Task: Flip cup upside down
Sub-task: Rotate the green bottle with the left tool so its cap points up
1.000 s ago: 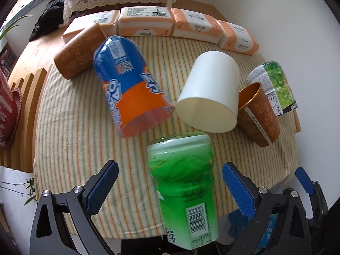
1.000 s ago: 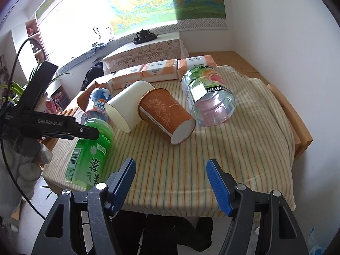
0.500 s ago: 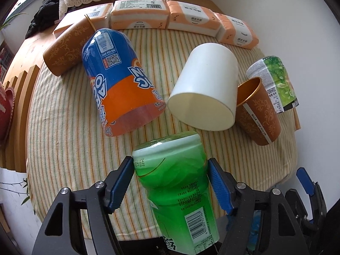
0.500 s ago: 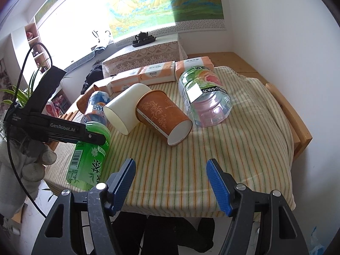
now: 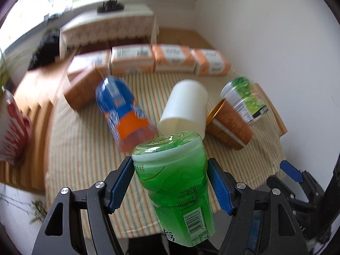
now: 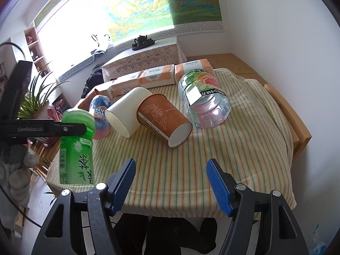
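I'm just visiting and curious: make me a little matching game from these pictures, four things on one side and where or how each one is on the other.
Things:
1. green cup
2. white cup
3. right gripper
4. tissue packs

States:
A. in a row along the far edge of the striped cloth
B. open, holding nothing
C. lying on its side between two other cups
D. clamped in the left gripper, lifted off the table

Pairs: 1-D, 2-C, 3-B, 4-A
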